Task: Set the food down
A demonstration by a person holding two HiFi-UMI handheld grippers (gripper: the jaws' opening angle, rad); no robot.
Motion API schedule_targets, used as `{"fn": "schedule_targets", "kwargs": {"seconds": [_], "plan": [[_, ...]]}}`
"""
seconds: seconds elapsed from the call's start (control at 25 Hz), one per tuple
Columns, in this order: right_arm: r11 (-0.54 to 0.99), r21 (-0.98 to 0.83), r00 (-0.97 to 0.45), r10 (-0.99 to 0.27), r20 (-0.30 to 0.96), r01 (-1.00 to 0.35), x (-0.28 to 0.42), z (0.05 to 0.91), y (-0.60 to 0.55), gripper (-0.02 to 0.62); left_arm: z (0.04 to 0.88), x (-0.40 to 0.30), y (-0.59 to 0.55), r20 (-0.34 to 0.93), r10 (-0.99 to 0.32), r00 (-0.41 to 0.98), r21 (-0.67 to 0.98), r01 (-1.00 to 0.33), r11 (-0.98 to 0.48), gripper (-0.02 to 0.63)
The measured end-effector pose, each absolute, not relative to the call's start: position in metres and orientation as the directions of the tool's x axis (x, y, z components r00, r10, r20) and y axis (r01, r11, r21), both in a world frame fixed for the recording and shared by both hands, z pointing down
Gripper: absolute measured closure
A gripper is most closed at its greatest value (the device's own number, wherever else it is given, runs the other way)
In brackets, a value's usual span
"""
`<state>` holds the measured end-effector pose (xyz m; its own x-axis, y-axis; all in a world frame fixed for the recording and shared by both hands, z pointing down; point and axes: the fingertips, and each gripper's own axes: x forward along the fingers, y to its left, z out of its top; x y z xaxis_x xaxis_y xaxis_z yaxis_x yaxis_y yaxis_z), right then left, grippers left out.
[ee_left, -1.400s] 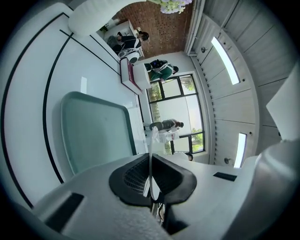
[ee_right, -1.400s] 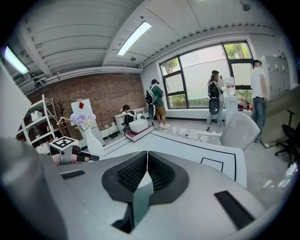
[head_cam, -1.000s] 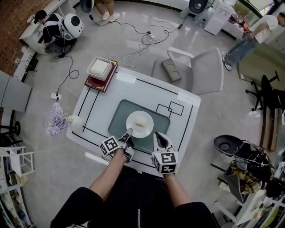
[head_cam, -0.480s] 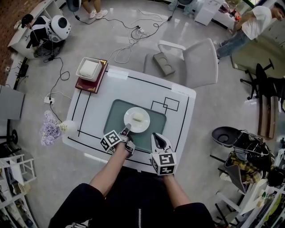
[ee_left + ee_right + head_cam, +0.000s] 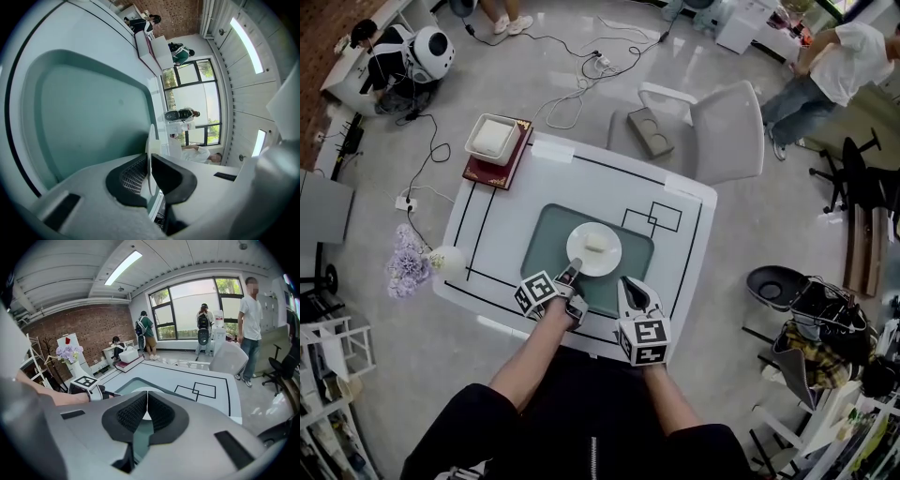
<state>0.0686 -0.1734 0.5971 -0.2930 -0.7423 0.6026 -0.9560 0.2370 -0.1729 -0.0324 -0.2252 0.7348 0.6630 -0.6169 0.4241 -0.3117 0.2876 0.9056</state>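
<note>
A white plate [image 5: 593, 249] carrying a pale piece of food [image 5: 596, 242] rests on the teal mat [image 5: 548, 239] in the middle of the white table [image 5: 502, 225]. My left gripper [image 5: 571, 274] is shut on the plate's near rim. In the left gripper view the thin white plate [image 5: 151, 140] edge runs between the two dark pads of the left gripper [image 5: 149, 164]. To the right of the plate, at the mat's near edge, my right gripper [image 5: 628, 284] is shut with nothing held; in its own view the right gripper [image 5: 147, 409] shows its pads touching.
A white box on a red book [image 5: 494, 141] lies at the table's far left corner. A vase of purple flowers [image 5: 411, 265] stands at the left edge. A grey chair [image 5: 717, 131] is behind the table, with cables on the floor. A person [image 5: 830, 66] stands at the far right.
The head view has shifted slightly. The plate stays on the mat with my left gripper still shut on its rim. The right gripper has hardly moved.
</note>
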Motion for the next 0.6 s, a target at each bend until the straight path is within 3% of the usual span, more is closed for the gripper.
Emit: {"fn": "schedule_targets", "kwargs": {"seconds": [0.36,0.6], "plan": [[0.25,-0.177,-0.306,-0.743,0.596,-0.952,0.067,0.594,-0.171,0.584,0.733,-0.038,-0.209,0.445,-0.597,0.668,0.895,-0.322,0.308,0.553],[0.26,-0.181,-0.317,-0.745,0.587,-0.948,0.063,0.592,-0.172,0.584,0.727,-0.046,-0.2,0.505,-0.583,0.636,0.862,-0.4,0.311,0.472]]}}
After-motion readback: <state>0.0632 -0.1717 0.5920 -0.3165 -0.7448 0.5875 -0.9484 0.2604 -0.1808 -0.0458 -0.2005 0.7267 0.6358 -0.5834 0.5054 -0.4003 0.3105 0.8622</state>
